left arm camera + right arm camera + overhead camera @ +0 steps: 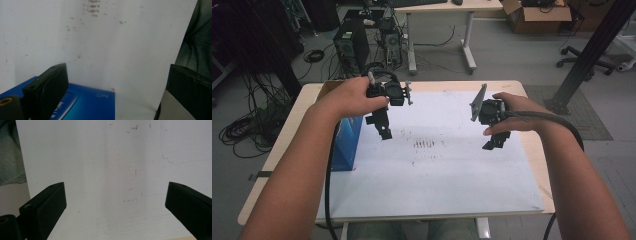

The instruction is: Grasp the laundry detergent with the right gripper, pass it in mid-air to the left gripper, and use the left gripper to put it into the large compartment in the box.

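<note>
Left gripper (384, 131) hangs over the white sheet (437, 175), jaws wide apart and empty, nearest the blue box (347, 142) at the sheet's left edge, probably lining up a grab. Right gripper (497, 142) likewise spread, holding nothing, hovering mid-sheet, likely waiting clear.

A light wooden table (532, 150) carries a large white sheet (452, 175) that covers almost all of its top. The sheet has small dark marks (424, 144) near its middle. A blue box (346, 142) lies at the left side, touching the left edge of the sheet.
</note>
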{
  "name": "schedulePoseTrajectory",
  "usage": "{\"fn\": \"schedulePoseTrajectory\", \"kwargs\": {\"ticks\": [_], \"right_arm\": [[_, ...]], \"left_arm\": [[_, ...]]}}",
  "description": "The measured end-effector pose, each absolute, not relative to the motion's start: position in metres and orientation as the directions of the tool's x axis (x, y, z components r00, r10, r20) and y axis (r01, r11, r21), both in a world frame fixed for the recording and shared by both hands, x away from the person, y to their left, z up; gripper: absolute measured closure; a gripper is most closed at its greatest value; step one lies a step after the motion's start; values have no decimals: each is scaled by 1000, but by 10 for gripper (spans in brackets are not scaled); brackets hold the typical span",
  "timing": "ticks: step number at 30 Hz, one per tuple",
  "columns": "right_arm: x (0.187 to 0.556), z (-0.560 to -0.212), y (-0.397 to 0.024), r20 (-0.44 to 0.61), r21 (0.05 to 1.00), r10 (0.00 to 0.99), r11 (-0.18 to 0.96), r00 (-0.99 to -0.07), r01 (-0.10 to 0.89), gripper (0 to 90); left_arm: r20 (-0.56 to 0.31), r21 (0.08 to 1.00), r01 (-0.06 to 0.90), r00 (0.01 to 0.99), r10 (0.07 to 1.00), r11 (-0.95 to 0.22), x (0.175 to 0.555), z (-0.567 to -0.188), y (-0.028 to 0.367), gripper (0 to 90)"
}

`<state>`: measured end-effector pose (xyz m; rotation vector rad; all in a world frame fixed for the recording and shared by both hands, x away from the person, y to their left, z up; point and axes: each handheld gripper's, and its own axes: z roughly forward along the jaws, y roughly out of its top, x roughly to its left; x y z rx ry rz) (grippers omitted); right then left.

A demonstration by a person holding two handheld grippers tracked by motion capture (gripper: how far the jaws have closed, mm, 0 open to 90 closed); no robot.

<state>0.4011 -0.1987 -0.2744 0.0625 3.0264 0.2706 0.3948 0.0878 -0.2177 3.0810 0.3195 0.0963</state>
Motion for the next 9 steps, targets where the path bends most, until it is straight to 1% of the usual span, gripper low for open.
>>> {"fn": "schedulePoseTrajectory", "kwargs": {"ticks": [9], "right_arm": [[401, -274, -195, -98, 185, 47, 982, -994, 28, 35]], "left_arm": [[52, 47, 202, 977, 205, -978, 394, -218, 87, 45]]}}
